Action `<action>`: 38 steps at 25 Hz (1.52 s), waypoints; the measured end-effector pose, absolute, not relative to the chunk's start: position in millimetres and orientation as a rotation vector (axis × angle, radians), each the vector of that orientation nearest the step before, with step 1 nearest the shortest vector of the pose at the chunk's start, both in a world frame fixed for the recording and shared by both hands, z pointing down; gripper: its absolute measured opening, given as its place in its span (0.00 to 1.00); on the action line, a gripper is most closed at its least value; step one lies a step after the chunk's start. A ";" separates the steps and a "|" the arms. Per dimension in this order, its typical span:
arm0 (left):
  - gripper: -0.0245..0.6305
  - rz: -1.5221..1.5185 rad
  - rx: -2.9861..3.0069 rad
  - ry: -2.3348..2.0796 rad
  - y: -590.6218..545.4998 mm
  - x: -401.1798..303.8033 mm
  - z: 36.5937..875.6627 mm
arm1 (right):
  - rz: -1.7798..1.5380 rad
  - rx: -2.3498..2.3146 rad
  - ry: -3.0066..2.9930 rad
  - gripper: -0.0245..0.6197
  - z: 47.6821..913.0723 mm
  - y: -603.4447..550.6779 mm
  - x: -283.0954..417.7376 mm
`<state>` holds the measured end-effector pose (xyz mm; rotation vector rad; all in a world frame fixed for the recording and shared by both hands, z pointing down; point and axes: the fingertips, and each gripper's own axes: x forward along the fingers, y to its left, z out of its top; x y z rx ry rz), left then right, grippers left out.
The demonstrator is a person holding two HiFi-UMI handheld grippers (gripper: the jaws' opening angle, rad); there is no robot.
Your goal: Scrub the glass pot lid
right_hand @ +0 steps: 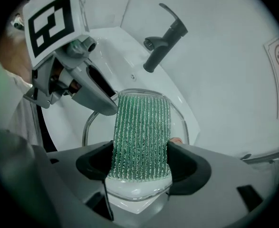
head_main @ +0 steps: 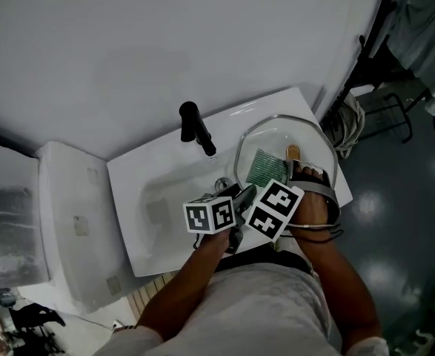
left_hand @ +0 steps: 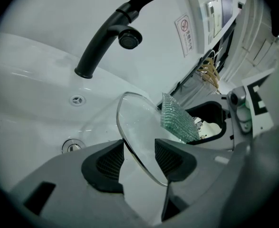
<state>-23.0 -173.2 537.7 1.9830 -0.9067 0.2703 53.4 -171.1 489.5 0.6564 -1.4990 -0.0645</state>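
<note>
Ribbed glittery green pad [head_main: 264,167] flat against round clear glass lid [head_main: 276,136]

Left gripper [left_hand: 140,161], right gripper [right_hand: 141,165]: fingers [right_hand: 189,167] apparently clamped.

The scene is lit softly and evenly from above. Bright spots of glare are seen on the dark floor [head_main: 402,221]. Both gripper views are bent round and darkened at the corners. The nearest parts are blurred.
</note>
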 end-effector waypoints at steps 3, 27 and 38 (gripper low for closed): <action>0.37 0.273 1.981 -0.902 -173.3 -23.6 538.2 | -0.025 0.671 -1.544 0.58 482.7 -176.7 57.3; 0.37 0.300 1.958 -0.917 -173.9 -22.4 537.1 | 0.890 0.595 -2.081 0.58 481.2 -225.6 121.2; 0.37 0.305 1.946 -0.920 -173.8 -22.1 537.5 | 1.158 0.676 -2.130 0.58 488.4 -256.7 154.9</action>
